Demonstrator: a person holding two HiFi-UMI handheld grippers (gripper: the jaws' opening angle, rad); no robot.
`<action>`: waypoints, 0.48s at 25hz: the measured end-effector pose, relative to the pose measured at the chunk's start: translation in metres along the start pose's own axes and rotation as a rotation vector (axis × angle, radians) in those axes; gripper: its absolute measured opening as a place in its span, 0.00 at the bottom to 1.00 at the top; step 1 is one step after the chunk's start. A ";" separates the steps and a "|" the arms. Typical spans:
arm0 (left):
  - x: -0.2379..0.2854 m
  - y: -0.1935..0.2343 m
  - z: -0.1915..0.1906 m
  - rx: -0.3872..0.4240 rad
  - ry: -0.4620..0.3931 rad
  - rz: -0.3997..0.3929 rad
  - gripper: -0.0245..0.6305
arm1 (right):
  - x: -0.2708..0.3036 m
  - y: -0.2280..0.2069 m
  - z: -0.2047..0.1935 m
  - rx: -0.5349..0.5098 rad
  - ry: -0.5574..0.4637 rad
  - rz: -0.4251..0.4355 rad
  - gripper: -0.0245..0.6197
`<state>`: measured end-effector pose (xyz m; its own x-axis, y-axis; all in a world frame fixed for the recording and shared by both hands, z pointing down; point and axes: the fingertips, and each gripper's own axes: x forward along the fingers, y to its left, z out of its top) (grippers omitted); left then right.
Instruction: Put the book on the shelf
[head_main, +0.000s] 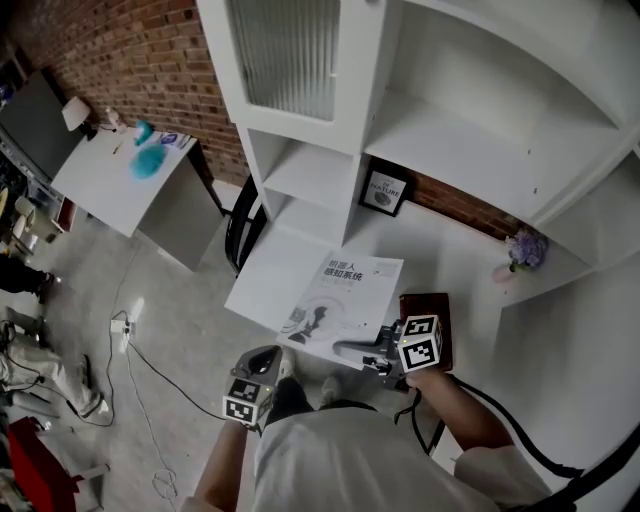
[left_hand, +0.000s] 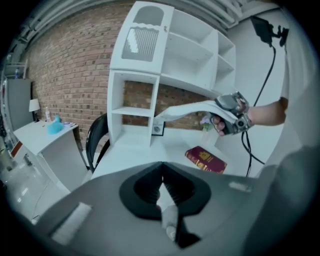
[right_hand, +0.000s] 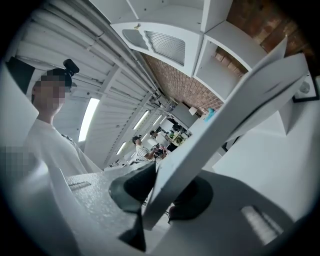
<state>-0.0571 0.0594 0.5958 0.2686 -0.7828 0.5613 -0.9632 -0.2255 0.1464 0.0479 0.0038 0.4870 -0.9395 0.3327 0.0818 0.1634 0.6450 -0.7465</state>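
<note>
A thin white book (head_main: 342, 292) hangs in the air over the white desk (head_main: 270, 262), and my right gripper (head_main: 352, 348) is shut on its near edge. In the right gripper view the white book (right_hand: 235, 117) runs slantwise between the jaws, tilted up to the right. A maroon book (head_main: 432, 322) lies flat on the desk beside the right gripper. My left gripper (head_main: 266, 366) is shut and empty, low at the desk's front edge. From the left gripper view I see the right gripper (left_hand: 231, 113) holding the white book (left_hand: 186, 109) up before the white shelf unit (left_hand: 165, 60).
A framed picture (head_main: 385, 190) leans in the shelf's lower bay, and purple flowers (head_main: 525, 248) stand at the right. A black chair (head_main: 240, 225) sits left of the desk. A side table (head_main: 120, 180) carries a teal object (head_main: 148, 160). Cables trail across the floor (head_main: 140, 360).
</note>
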 end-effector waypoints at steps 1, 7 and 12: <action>0.006 0.007 0.006 0.005 -0.004 -0.009 0.05 | 0.003 -0.004 0.008 -0.007 -0.002 0.002 0.17; 0.009 0.026 0.030 0.029 -0.019 -0.054 0.05 | 0.020 0.002 0.032 -0.041 -0.034 0.001 0.18; -0.004 0.047 0.052 0.025 -0.060 -0.061 0.05 | 0.025 0.006 0.042 -0.069 -0.052 0.001 0.18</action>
<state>-0.1026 0.0212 0.5581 0.3275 -0.8003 0.5023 -0.9447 -0.2874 0.1580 0.0122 -0.0132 0.4570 -0.9532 0.2988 0.0453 0.1834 0.6910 -0.6992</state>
